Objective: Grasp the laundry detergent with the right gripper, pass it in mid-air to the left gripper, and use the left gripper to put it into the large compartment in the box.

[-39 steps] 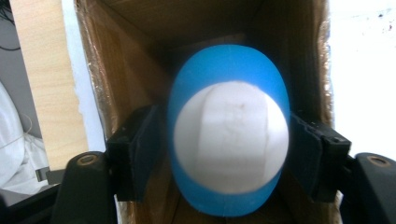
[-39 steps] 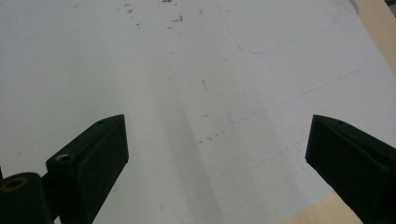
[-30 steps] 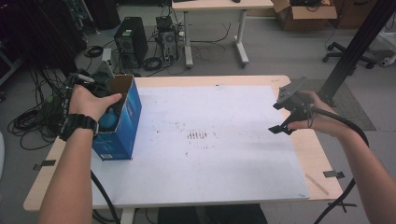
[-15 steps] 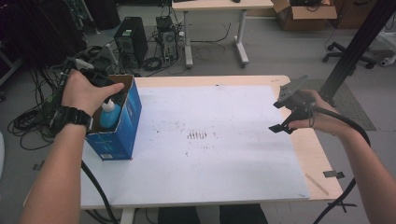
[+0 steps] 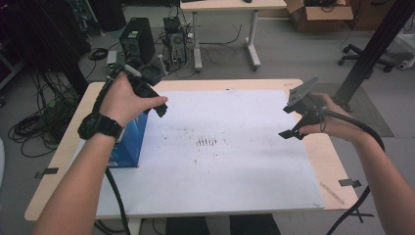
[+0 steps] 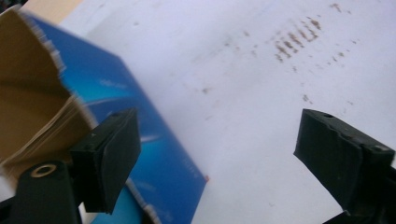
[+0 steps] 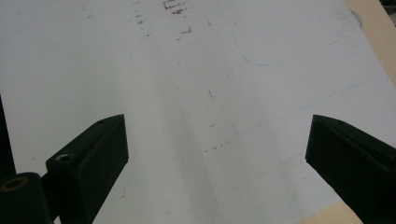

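An open blue cardboard box (image 5: 131, 142) stands at the left edge of the white sheet (image 5: 235, 161), and its brown inside and blue wall (image 6: 154, 154) show in the left gripper view. My left gripper (image 5: 157, 108) hangs above the box's right side, over the sheet. Its jaws have just been opening and stand open with nothing between them (image 6: 215, 158). The hand hides what is in the box. My right gripper (image 5: 292, 128) hovers over the sheet's right edge, open and empty (image 7: 215, 158).
Brown smudges (image 5: 206, 142) mark the middle of the sheet. The wooden table (image 5: 333, 161) shows bare strips at its left and right edges. Behind the table are a computer tower (image 5: 136, 41), cables, a second table (image 5: 230, 6) and a black post (image 5: 374, 49).
My left hand has risen from the box and moved right over the sheet, its jaws spreading. A white bottle seen standing in the box half a second ago is now behind the hand. The right hand stayed still.
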`<state>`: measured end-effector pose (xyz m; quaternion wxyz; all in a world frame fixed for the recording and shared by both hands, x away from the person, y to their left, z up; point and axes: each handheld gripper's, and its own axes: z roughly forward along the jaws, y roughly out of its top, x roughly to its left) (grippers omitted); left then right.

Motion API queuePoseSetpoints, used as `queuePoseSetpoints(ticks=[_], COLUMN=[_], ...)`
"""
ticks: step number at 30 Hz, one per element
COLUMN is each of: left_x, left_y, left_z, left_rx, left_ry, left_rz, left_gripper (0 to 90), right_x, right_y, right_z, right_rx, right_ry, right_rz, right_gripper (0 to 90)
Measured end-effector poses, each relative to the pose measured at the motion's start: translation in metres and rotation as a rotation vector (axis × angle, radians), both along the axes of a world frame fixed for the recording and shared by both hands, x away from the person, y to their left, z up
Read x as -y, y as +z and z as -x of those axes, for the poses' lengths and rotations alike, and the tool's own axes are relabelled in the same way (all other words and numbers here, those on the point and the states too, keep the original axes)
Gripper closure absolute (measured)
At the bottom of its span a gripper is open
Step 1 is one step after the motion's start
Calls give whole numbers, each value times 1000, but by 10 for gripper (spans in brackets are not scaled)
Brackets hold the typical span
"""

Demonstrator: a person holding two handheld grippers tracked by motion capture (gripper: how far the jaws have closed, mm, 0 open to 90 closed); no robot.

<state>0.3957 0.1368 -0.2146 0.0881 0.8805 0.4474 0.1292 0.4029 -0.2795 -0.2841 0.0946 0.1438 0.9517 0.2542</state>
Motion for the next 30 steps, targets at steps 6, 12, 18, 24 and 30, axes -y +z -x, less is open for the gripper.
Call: queuePoseSetpoints(ticks=[6, 12, 18, 24, 30], left_x=[24, 38, 51, 59, 64], left_y=[-15, -29, -44, -55, -63], left_z=[0, 1, 4, 5, 6], left_rx=[-14, -32, -48, -68, -94], left_ry=[-122, -219, -288, -322, -340], left_rz=[-12, 20, 43, 64, 76], left_gripper=[121, 87, 56, 46, 44], right_x=[-1, 0, 0, -1, 0], right_y=[-2, -2, -2, -2, -4], right_z=[-1, -2, -2, -2, -2], right_rx=[-18, -25, -27, -30, -33], right_ry=[4, 6, 10, 15, 15], right_rz=[3, -3, -2, -1, 0], right_gripper=[54, 53, 54, 54, 54])
